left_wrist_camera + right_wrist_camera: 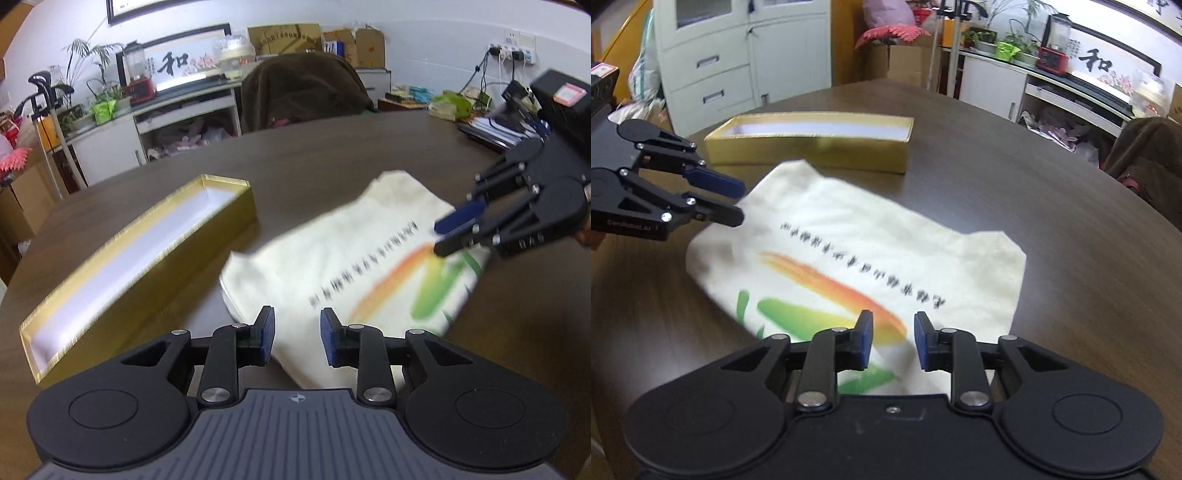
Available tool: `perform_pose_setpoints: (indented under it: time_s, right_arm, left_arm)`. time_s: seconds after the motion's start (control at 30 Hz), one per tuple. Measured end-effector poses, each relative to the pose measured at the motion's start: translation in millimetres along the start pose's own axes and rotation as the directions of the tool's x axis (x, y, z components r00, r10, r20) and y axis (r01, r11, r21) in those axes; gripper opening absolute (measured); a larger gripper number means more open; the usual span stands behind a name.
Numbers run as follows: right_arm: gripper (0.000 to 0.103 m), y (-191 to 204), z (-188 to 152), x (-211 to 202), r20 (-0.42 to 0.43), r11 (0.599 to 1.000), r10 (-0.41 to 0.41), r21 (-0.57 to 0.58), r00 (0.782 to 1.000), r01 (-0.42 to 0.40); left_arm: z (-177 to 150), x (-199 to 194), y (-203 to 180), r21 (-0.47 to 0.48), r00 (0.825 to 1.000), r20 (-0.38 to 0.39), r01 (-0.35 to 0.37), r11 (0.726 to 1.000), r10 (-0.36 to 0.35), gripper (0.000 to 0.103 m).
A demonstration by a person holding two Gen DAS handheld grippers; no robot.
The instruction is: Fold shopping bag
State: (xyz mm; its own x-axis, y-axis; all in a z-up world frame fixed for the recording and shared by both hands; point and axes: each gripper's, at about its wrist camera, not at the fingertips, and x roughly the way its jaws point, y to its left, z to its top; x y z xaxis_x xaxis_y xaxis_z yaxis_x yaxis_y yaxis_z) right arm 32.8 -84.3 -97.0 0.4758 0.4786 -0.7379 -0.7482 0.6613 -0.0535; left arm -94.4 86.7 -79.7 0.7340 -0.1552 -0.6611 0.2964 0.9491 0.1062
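1. Shopping bag (857, 258) is lying flat mid-frame on the table (1052, 206), long axis running lower left to upper right.
2. Left gripper (297, 338) and right gripper (893, 341) are hovering at opposite ends, jaws partly open, gripping nothing.

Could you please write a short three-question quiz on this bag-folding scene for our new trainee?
1. True or false: the left gripper is clamped on the bag.
2. What lies in the gold box? A) the bag B) a bottle C) nothing visible
3. Fill in: the bag lies on the ___.

Key: 1 false, both it and the right gripper show a gap with no cloth pinched; 2 C; 3 table.
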Motion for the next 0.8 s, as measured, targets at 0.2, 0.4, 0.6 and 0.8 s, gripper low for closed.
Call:
perform_pose_setpoints:
  time_s: [0.2, 0.4, 0.6, 0.8]
  right_arm:
    - [0.027, -7.1, -13.1, -1.4, -0.01, 0.999, -0.033, 0.029, 0.999, 0.033]
    - [0.028, 1.0, -12.6, -7.9, -0.011, 1.0, -0.028, -0.002, 1.0, 0.028]
    - [0.032, -0.6, -17.5, -3.3, -0.011, 1.0, -0.022, 0.021, 1.0, 0.022]
    - [0.035, -1.5, -13.2, -5.5, -0.009, 0.999, -0.043, 0.014, 0.999, 0.043]
  left_arm:
    - [-24.1, -5.5, -7.7, 0.01, 0.999, -0.025, -0.033, 0.999, 0.033, 0.03]
    - [-8.7, -31.2, -6.5, 0.024, 1.0, 0.013, -0.006, 1.0, 0.006, 0.027]
    - [-28.0, -22.7, -14.0, 0.042, 0.998, -0.056, 0.01, 0.999, -0.008, 0.03]
    - [-15.4, -23.5, -11.8, 0.016, 0.996, -0.09, 0.017, 1.0, -0.015, 0.03]
